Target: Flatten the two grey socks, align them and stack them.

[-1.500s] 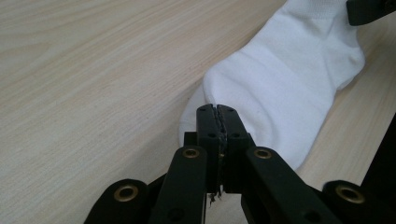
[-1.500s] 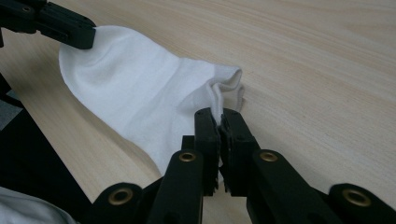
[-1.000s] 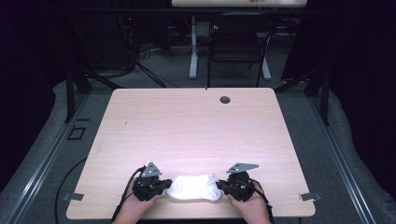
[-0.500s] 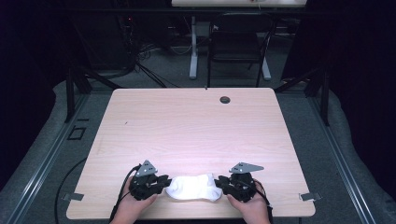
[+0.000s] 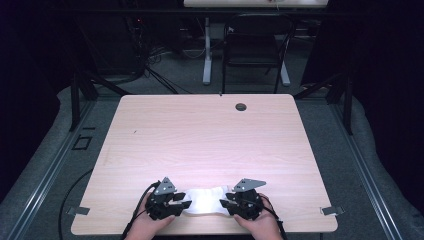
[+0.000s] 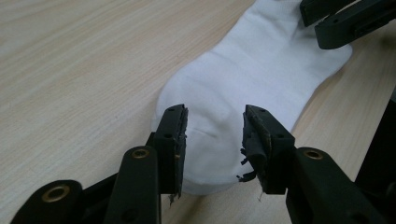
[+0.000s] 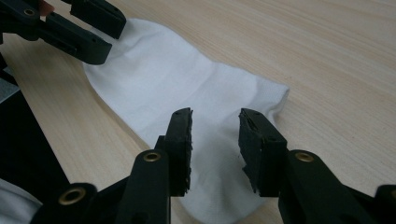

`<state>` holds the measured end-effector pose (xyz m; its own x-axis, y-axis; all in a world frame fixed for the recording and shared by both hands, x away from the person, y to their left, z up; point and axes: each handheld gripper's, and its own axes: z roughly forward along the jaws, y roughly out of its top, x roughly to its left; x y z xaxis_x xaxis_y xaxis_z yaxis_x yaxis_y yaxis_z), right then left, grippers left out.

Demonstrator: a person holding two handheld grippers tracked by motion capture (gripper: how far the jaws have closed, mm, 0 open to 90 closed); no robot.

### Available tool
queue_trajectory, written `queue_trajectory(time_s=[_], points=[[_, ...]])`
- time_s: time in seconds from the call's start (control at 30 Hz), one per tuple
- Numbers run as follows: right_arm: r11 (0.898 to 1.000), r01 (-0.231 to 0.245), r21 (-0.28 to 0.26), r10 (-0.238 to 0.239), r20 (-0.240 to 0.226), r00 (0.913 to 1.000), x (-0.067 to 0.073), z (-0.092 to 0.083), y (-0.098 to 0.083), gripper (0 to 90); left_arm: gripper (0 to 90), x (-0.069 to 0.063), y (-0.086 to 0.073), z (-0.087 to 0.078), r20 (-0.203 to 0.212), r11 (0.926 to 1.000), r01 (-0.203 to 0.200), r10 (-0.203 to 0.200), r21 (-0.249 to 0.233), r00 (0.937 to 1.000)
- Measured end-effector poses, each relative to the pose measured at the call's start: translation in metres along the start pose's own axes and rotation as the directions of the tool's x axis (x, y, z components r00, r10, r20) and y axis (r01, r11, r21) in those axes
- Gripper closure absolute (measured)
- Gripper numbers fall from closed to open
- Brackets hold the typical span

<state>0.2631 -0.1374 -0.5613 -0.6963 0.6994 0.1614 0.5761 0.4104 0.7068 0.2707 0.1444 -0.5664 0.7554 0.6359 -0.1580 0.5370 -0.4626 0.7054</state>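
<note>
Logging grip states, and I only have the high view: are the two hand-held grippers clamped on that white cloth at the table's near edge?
Observer: No. The left hand-held gripper has just been opening; its pads stand apart over one end of a white sock, not pressing it.
Operator: A sock? And the right one?
Observer: The right hand-held gripper has just been opening too, with its pads apart over the other end.
Operator: Is the sock lifted?
Observer: No, it lies flat on the table.
</note>
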Motion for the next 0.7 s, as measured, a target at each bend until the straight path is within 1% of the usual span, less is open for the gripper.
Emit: queue_trajectory(time_s=[0.07, 0.1, 0.17, 0.37, 0.4, 0.43, 0.5, 0.67, 0.7], points=[[1.000, 0.009, 0.008, -0.009, 0.000, 1.0000, -0.0003, 0.0021, -0.0014, 64.0, 58.1, -0.0010, -0.0012, 0.0030, -0.003, 0.9999, -0.006, 0.006, 0.014, 1.0000], [1.000, 0.014, 0.012, -0.014, 0.001, 0.9999, -0.0004, 0.0026, -0.0017, 63.7, 57.9, -0.0016, -0.0019, 0.0043, -0.006, 0.9999, -0.009, 0.009, 0.012, 0.9999], [1.000, 0.015, 0.014, -0.015, 0.013, 0.9998, -0.0003, 0.0044, -0.0029, 63.7, 57.5, -0.0020, -0.0025, 0.0054, -0.011, 0.9995, -0.026, 0.026, 0.020, 0.9996], [0.999, 0.021, 0.046, -0.022, 0.019, 0.9996, 0.0002, 0.0071, -0.0051, 64.6, 57.2, -0.0007, -0.0049, 0.0074, -0.004, 0.9996, -0.021, 0.021, 0.019, 0.9998], [0.998, 0.034, 0.055, -0.036, 0.026, 0.9990, 0.0006, 0.0078, -0.0055, 64.7, 57.3, -0.0006, -0.0050, 0.0073, -0.003, 0.9996, -0.022, 0.022, 0.019, 0.9998], [0.998, 0.037, 0.056, -0.039, 0.024, 0.9990, 0.0011, 0.0083, -0.0056, 64.9, 57.3, -0.0004, -0.0052, 0.0073, -0.004, 0.9995, -0.023, 0.023, 0.019, 0.9997], [0.997, 0.045, 0.063, -0.047, 0.034, 0.9983, 0.0015, 0.0090, -0.0060, 65.9, 57.4, -0.0002, -0.0057, 0.0076, -0.004, 0.9997, -0.020, 0.021, 0.013, 0.9998], [0.998, 0.012, 0.060, -0.015, 0.037, 0.9992, 0.0009, 0.0085, -0.0074, 68.7, 57.5, -0.0003, -0.0060, 0.0074, -0.004, 0.9995, -0.025, 0.025, 0.018, 0.9997], [0.999, 0.004, 0.052, -0.006, 0.036, 0.9994, 0.0010, 0.0087, -0.0079, 69.0, 57.5, -0.0002, -0.0060, 0.0074, -0.005, 0.9994, -0.028, 0.028, 0.018, 0.9996]])
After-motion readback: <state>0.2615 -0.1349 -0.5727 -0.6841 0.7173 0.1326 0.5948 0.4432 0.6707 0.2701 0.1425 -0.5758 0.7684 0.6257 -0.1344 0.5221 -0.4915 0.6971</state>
